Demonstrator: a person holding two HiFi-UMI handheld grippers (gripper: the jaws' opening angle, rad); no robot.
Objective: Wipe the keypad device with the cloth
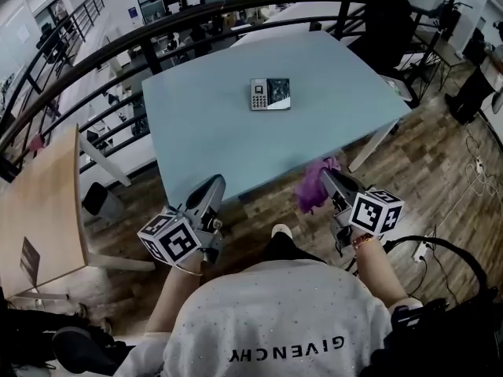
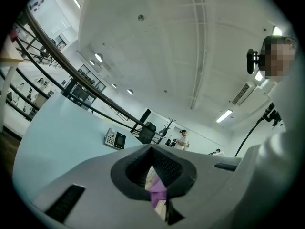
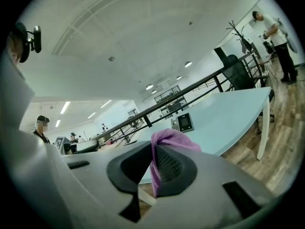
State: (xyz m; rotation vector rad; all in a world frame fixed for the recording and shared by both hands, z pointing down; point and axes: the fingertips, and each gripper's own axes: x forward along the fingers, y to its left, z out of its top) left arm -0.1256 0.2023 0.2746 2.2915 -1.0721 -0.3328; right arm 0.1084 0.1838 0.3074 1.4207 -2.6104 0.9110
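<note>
keypad device (image 1: 270,94) is lying flat on the far half of the pale blue table (image 1: 228,151), with bare tabletop lying open on every side of it, well apart from both grippers. right gripper (image 1: 330,177) is hovering at the table's near edge, its jaws pinching the purple cloth (image 1: 313,185), which is drooping over the tip. left gripper (image 1: 211,188) is hovering at the same edge, jaws pressed together. dark railing (image 1: 196,14) is curving behind the far edge.
</note>
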